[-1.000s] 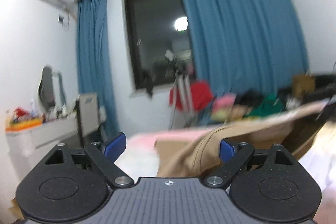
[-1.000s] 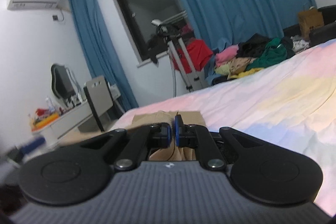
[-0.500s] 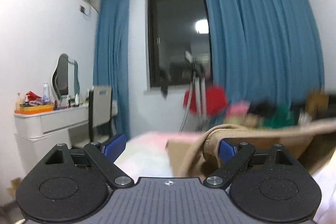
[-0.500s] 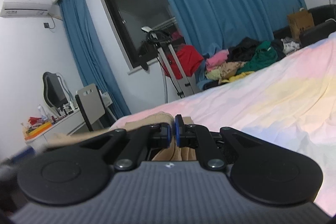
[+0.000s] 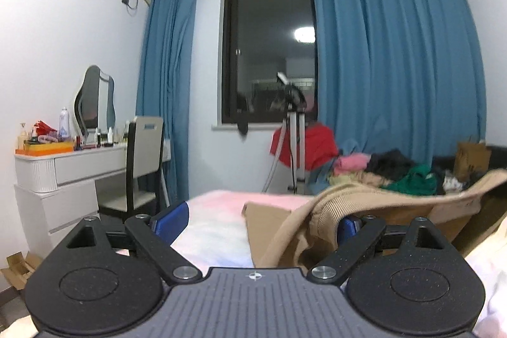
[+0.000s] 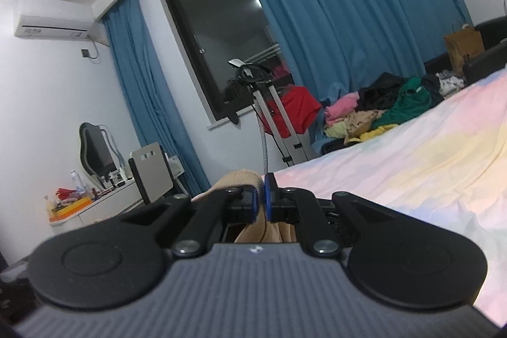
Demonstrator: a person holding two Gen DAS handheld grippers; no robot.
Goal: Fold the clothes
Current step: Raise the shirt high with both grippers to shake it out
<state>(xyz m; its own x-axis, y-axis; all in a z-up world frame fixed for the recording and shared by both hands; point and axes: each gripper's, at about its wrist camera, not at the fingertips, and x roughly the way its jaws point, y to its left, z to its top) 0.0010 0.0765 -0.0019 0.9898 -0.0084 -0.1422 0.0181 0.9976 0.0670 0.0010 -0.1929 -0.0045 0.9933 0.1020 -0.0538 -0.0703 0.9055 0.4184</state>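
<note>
A tan ribbed garment lies across the right half of the left wrist view, and a lifted strip of it stretches off to the right edge. My left gripper stands open; the cloth drapes over its right finger, and its left blue pad is bare above the pink and white bedsheet. In the right wrist view my right gripper is shut on a fold of the same tan garment, whose ribbed edge bulges up just left of the pads. More tan cloth hangs below the pads.
The pastel-sheeted bed runs off to the right. Beyond its far edge lie a pile of mixed clothes, a metal stand with a red garment, and a brown paper bag. A white dressing table and a chair stand at left.
The left wrist view has rolled level and swung so the window sits centre; the tan cloth stays over its right finger. In the right wrist view the garment's ribbed edge has risen beside the shut pads.
</note>
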